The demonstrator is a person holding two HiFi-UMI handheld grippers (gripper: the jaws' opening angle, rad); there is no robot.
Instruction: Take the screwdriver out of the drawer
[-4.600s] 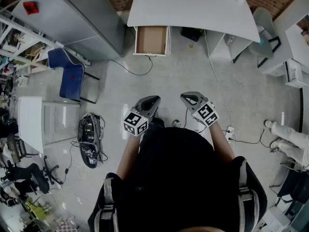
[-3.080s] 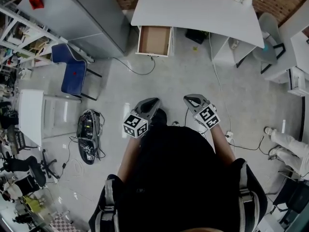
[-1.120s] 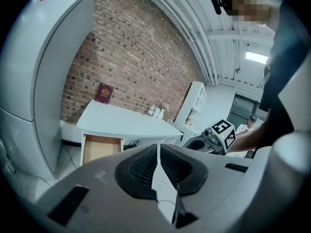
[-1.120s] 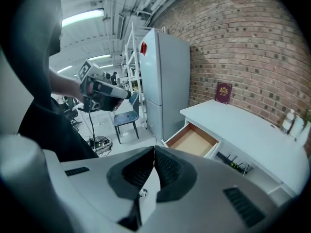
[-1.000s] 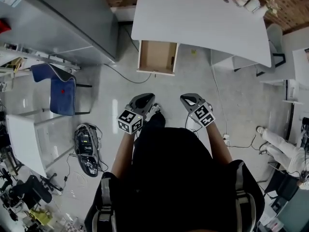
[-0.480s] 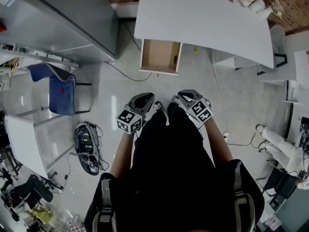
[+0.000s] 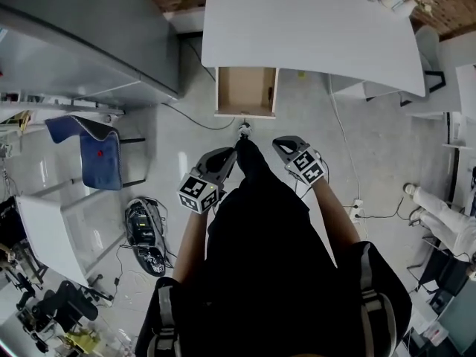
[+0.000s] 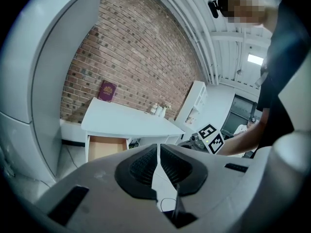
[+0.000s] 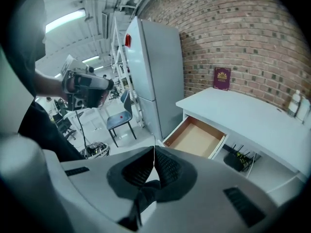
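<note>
**Now at the approach: both grippers empty, drawer ahead**

The white desk (image 7: 312, 21) stands against the brick wall, and under its left end the drawer (image 7: 245, 91) is already pulled out. In the head view a small dark thing (image 7: 269, 95) lies along the drawer's right inner wall. It is probably the screwdriver, but it is too small to tell for sure. The rest of the brown drawer bottom looks bare.

The person stands on the floor a little way from the drawer. The step in hand is, I think, the approach; the grasp is not yet begun.

The left gripper (image 7: 227, 155) and the right gripper (image 7: 282, 144) are both held in front of the body and point toward the desk. Each gripper view shows its pads pressed together with nothing between them. The dark thing is well apart from both, ahead of them.

The next move calls for coming close to the drawer, parting one gripper's jaws, most likely the right one, and lowering it over the dark thing.
</note>
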